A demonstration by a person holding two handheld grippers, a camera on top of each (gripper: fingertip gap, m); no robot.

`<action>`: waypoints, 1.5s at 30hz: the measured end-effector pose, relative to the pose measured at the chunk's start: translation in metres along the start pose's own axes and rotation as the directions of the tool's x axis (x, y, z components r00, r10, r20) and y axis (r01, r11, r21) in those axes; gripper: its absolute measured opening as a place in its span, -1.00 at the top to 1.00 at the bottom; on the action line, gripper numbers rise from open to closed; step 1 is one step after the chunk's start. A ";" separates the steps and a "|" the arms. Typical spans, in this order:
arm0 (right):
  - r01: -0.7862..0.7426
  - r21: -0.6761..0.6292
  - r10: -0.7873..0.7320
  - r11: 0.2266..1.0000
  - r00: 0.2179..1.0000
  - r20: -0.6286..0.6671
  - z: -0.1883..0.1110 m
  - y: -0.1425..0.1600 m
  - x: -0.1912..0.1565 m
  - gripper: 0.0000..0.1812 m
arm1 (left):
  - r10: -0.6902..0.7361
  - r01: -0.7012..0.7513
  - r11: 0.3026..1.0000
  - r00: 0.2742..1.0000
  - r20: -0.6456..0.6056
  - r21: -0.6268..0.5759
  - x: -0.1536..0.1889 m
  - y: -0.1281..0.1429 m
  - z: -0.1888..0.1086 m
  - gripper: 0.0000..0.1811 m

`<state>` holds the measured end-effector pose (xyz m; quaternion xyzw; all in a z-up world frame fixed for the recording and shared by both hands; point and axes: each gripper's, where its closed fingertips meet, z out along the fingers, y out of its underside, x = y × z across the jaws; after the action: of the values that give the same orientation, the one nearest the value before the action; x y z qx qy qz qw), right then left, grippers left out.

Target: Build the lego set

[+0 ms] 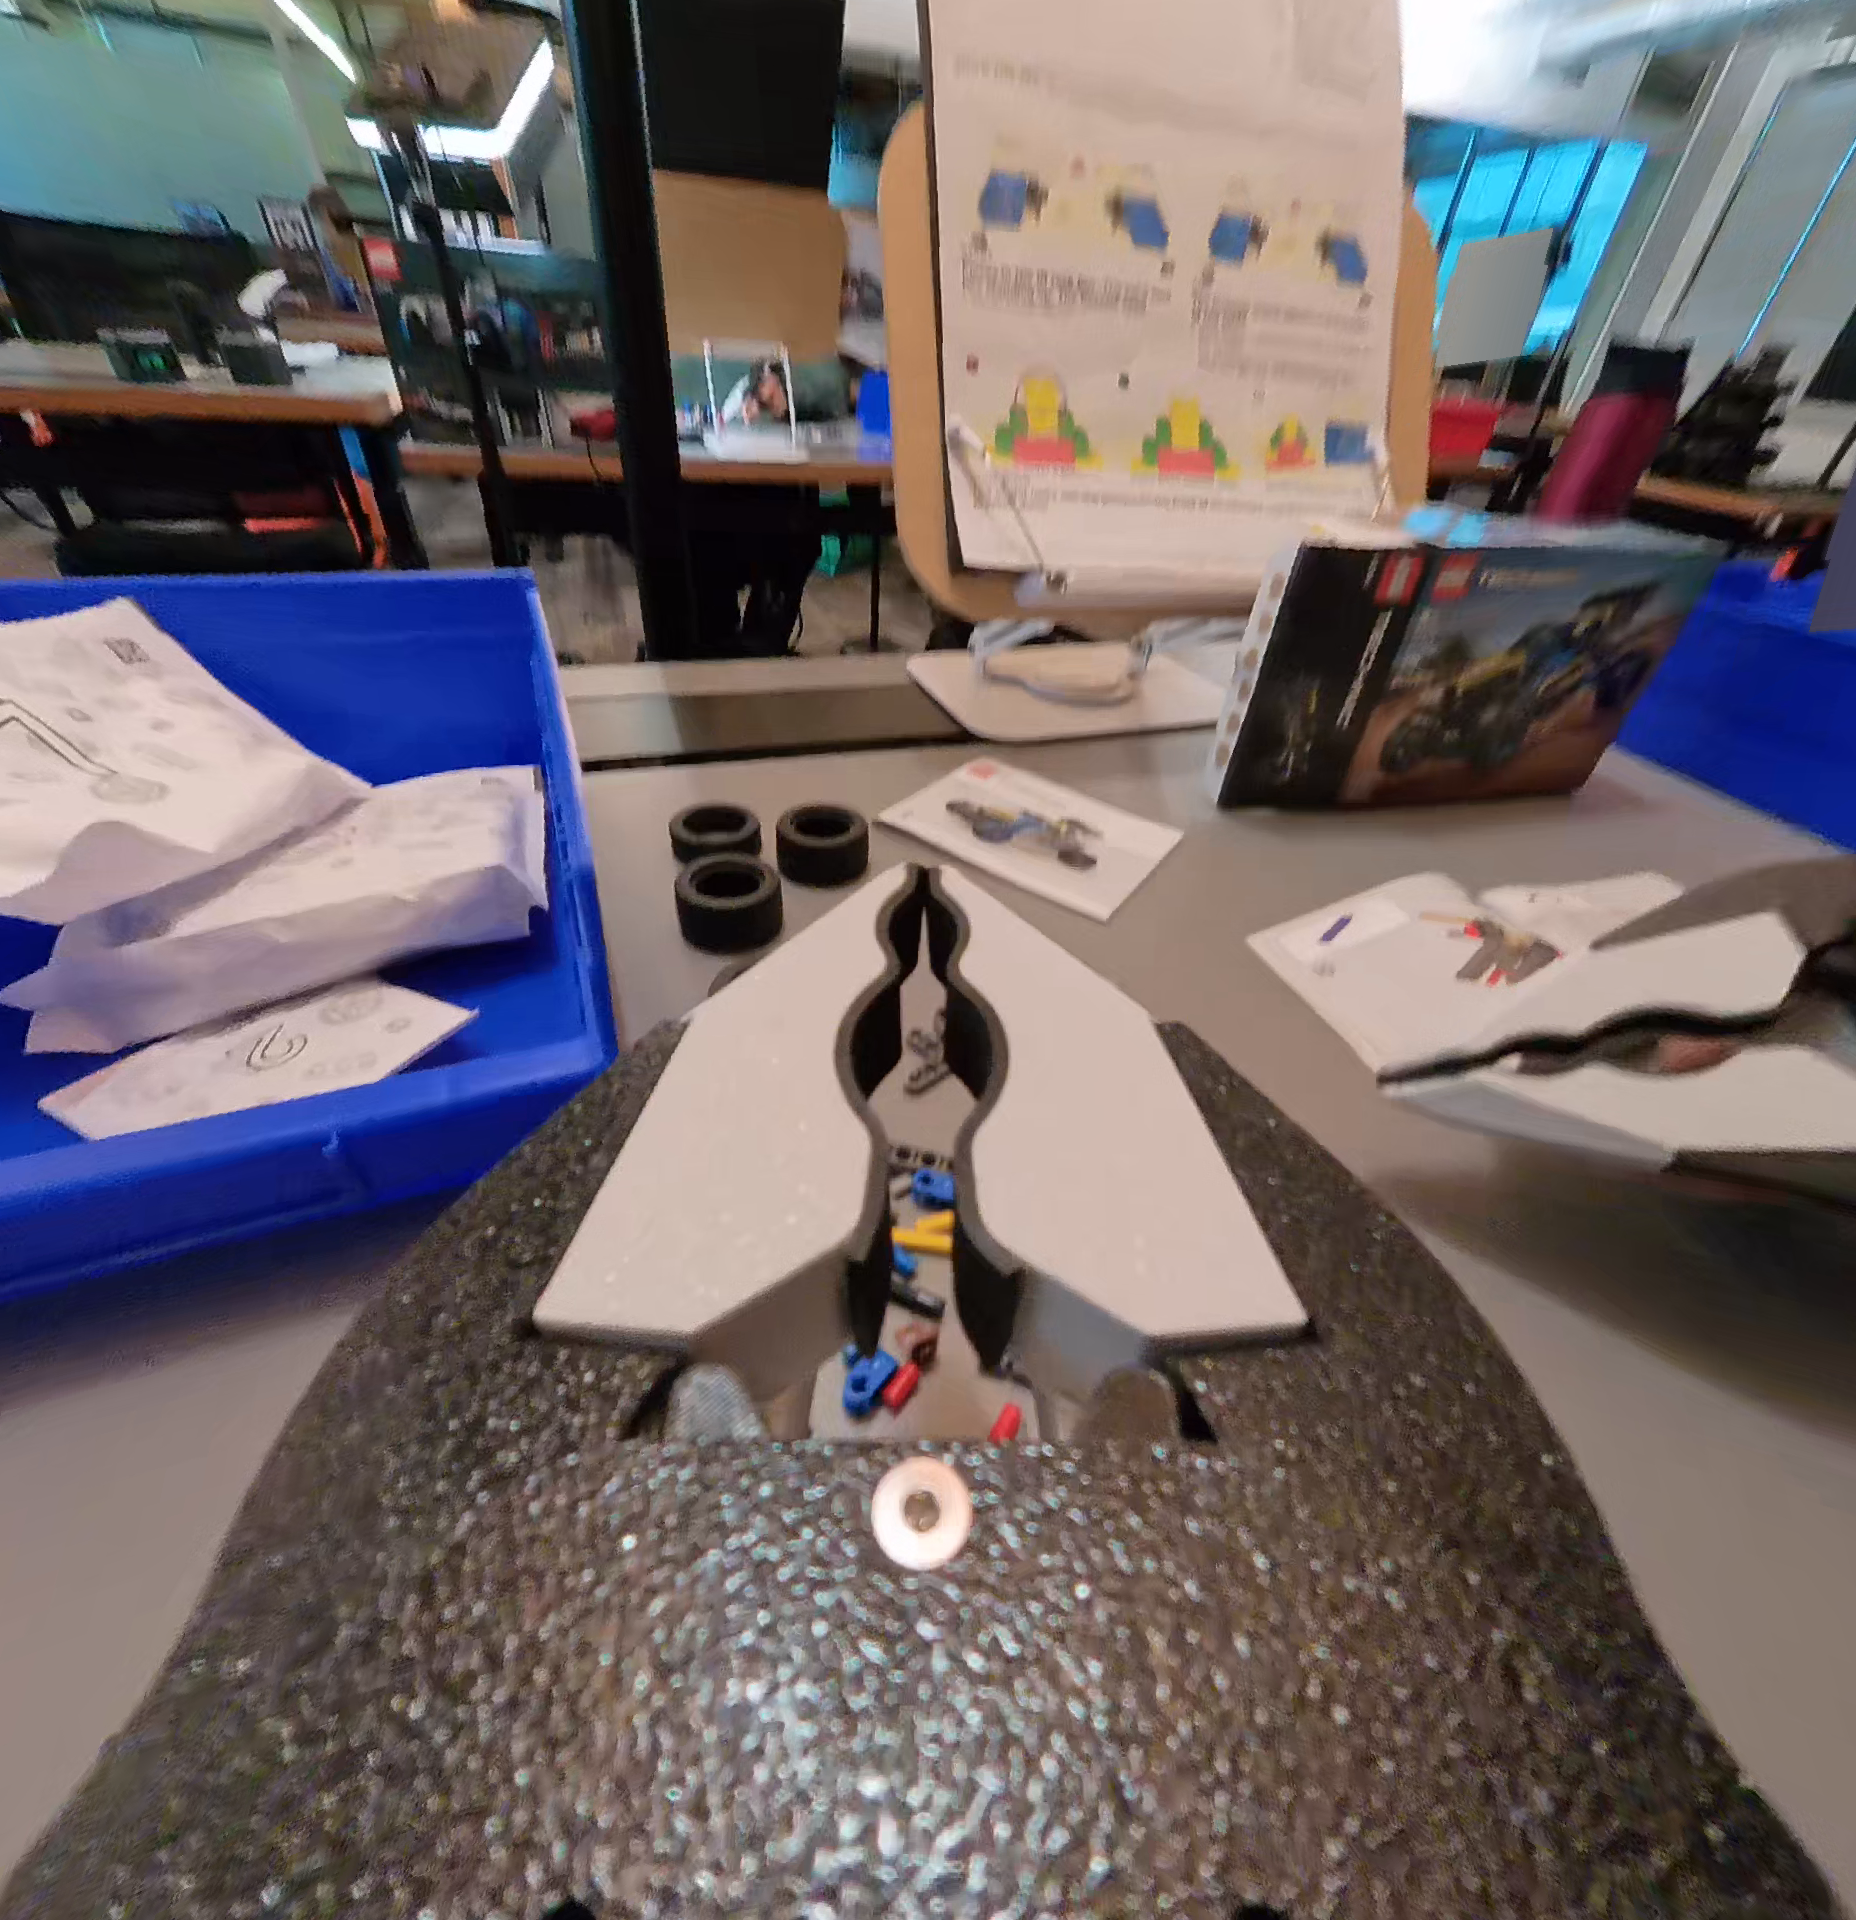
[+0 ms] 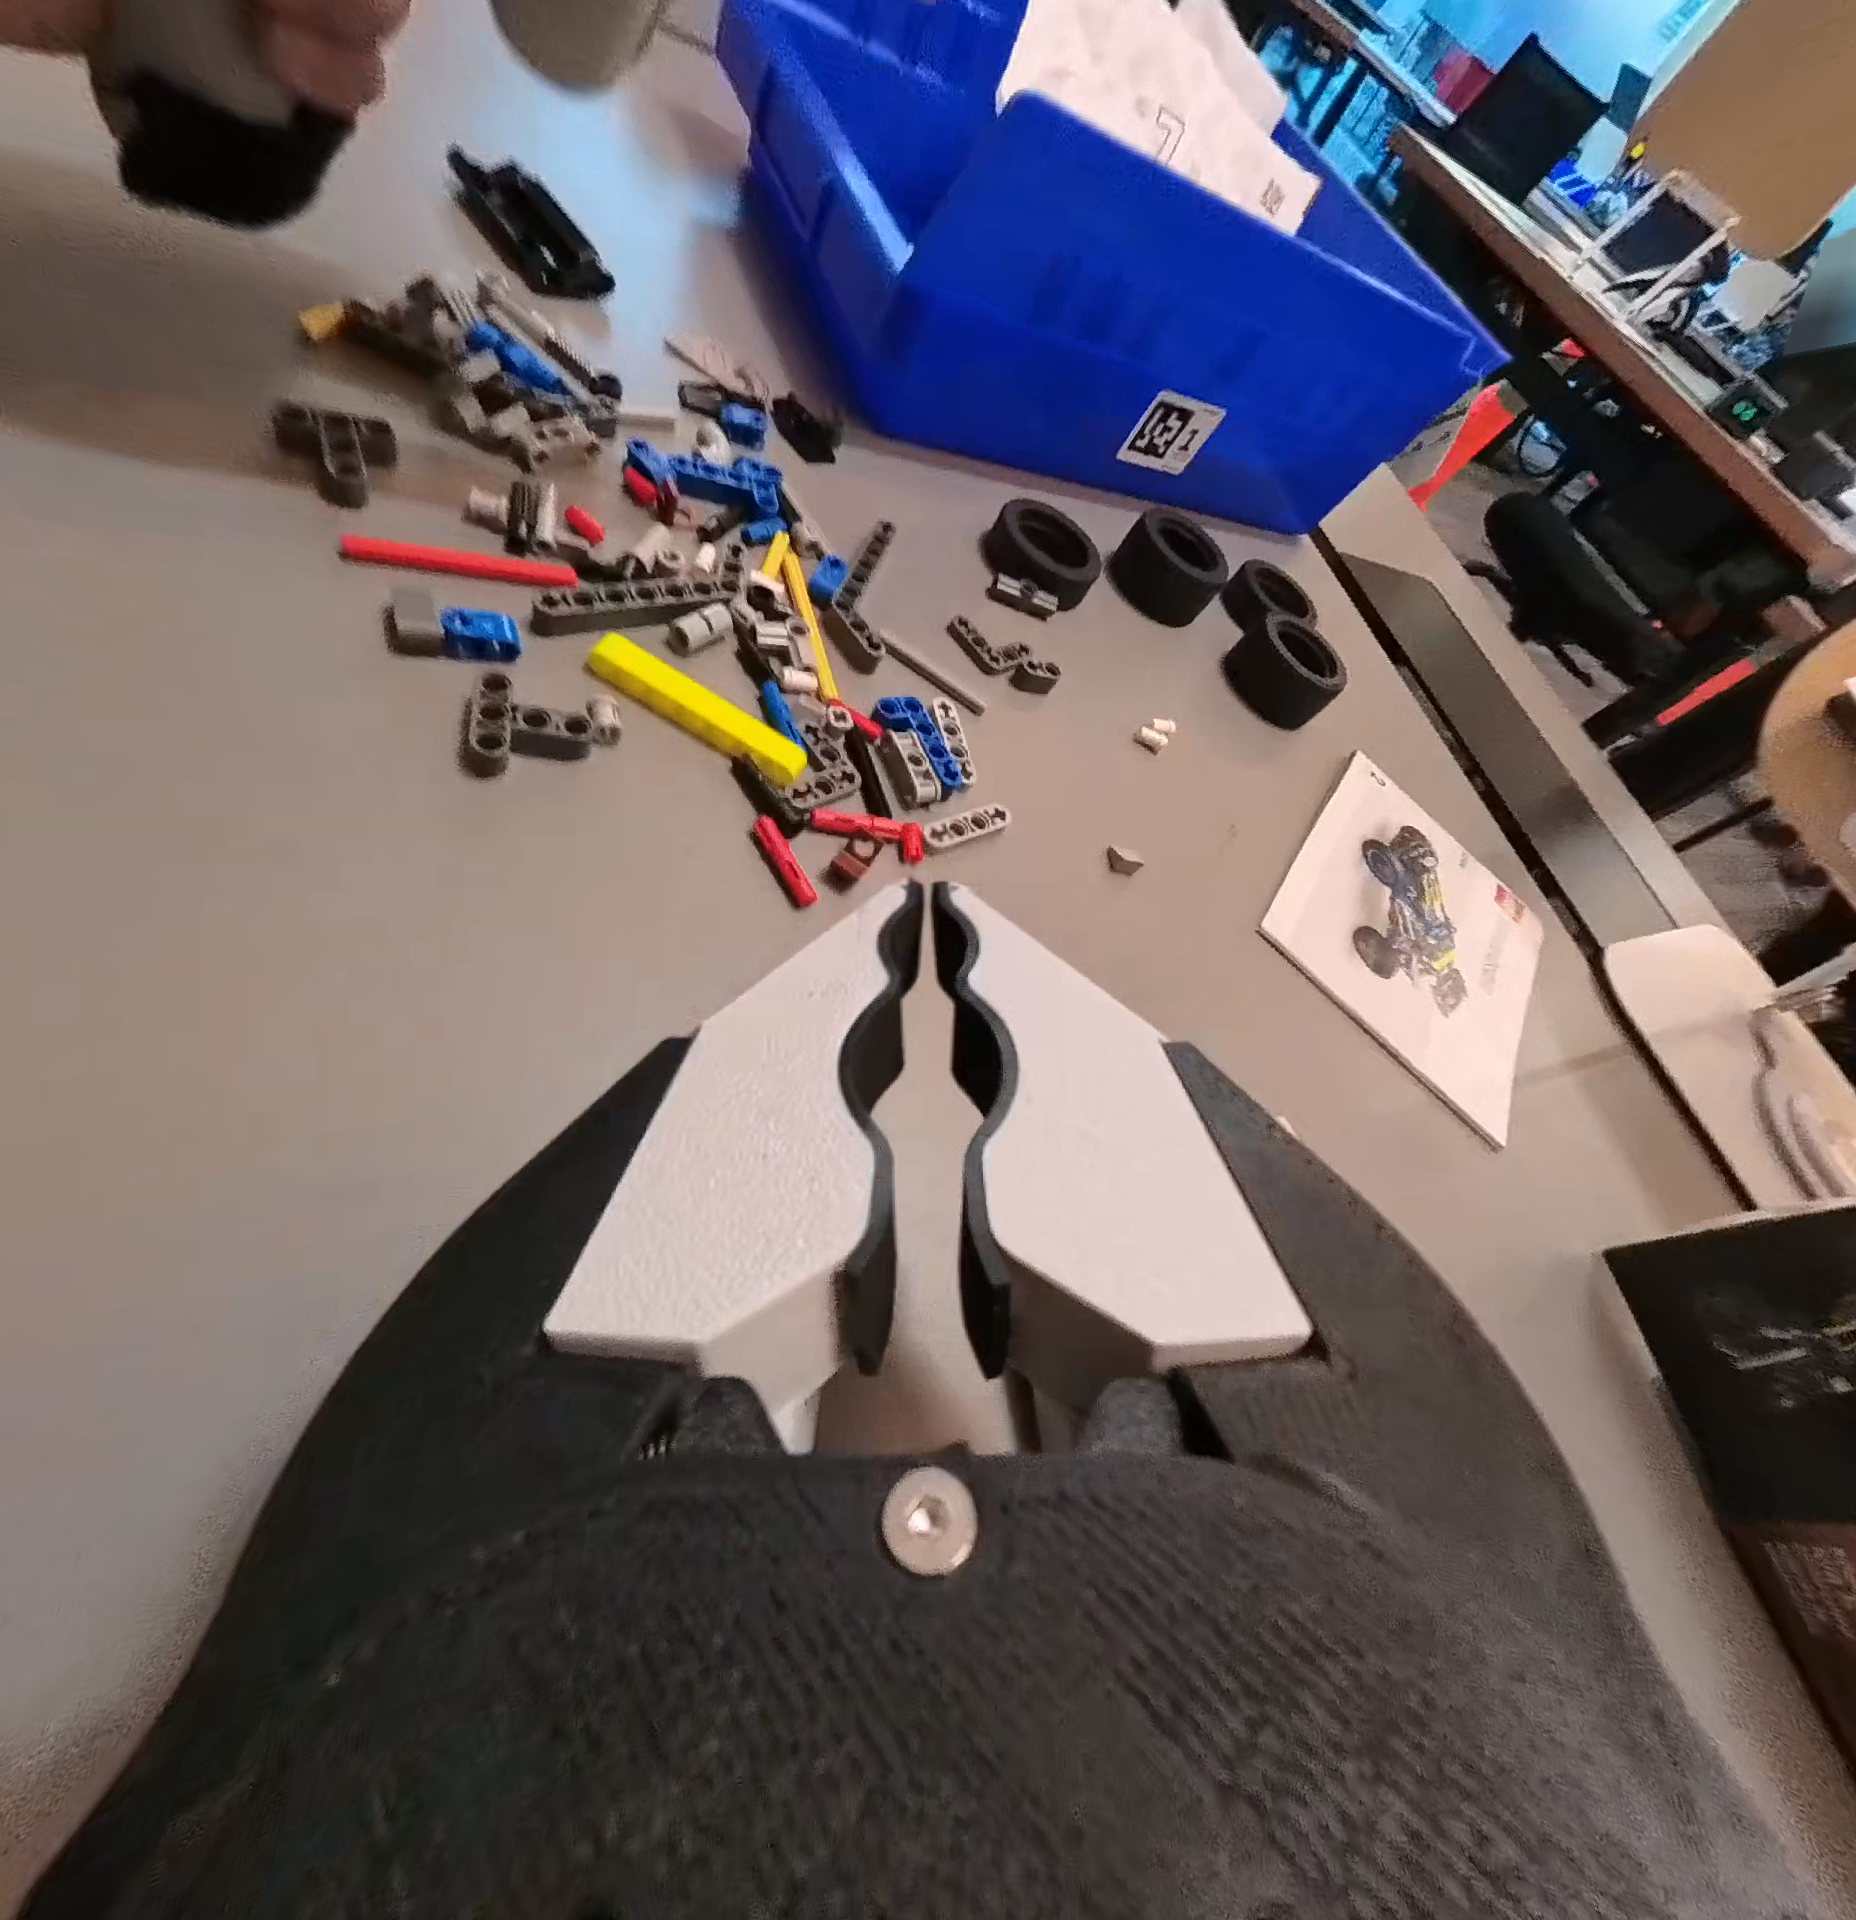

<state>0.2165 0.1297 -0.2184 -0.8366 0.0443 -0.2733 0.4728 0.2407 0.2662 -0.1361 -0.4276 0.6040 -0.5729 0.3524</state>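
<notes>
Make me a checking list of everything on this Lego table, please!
Surface: grey table, flat, mostly bare near the camera.
Job's things: loose Lego pieces scattered in a pile; four black tyres beside them; a thin booklet lying flat; the set box standing.
Clutter: blue bin holding crumpled paper bags.
Grippers: left gripper and right gripper, jaws shut, both empty.
Cables: nothing seen.
Surroundings: instruction sheet propped upright behind the table; other desks beyond.
</notes>
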 end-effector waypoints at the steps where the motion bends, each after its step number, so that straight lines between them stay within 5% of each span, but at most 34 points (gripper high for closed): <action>1: 0.020 -0.012 -0.020 1.000 1.000 -0.005 0.001 0.002 0.000 1.00 | -0.013 0.013 0.999 1.000 0.001 0.039 0.001 -0.006 -0.001 1.00; 8: 0.048 0.122 -0.030 0.991 0.989 -0.148 -0.010 -0.019 0.012 1.00 | -0.002 -0.012 0.979 0.998 0.067 0.202 -0.004 -0.047 -0.024 1.00; 14: 0.111 0.099 -0.088 0.989 0.974 -0.209 -0.015 -0.017 0.017 1.00 | 0.076 -0.096 0.989 0.981 0.176 0.112 -0.014 -0.046 -0.030 1.00; 26: 0.172 0.056 -0.165 0.984 0.980 -0.113 -0.003 -0.017 -0.011 1.00 | 0.076 -0.071 0.995 0.994 0.078 -0.068 0.007 -0.022 -0.013 1.00; 32: 0.179 0.042 -0.172 0.983 0.975 -0.143 -0.001 -0.015 -0.009 1.00 | 0.055 -0.028 0.988 0.982 0.179 -0.152 -0.011 -0.012 -0.019 1.00; 45: 0.259 0.096 -0.225 0.961 0.935 -0.273 -0.010 -0.021 0.009 1.00 | -0.001 0.038 0.979 0.984 0.180 -0.202 -0.022 0.002 -0.026 1.00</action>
<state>0.2150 0.1301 -0.1938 -0.7598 -0.0158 -0.4390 0.4793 0.2255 0.2966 -0.1367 -0.5173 0.6215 -0.4702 0.3536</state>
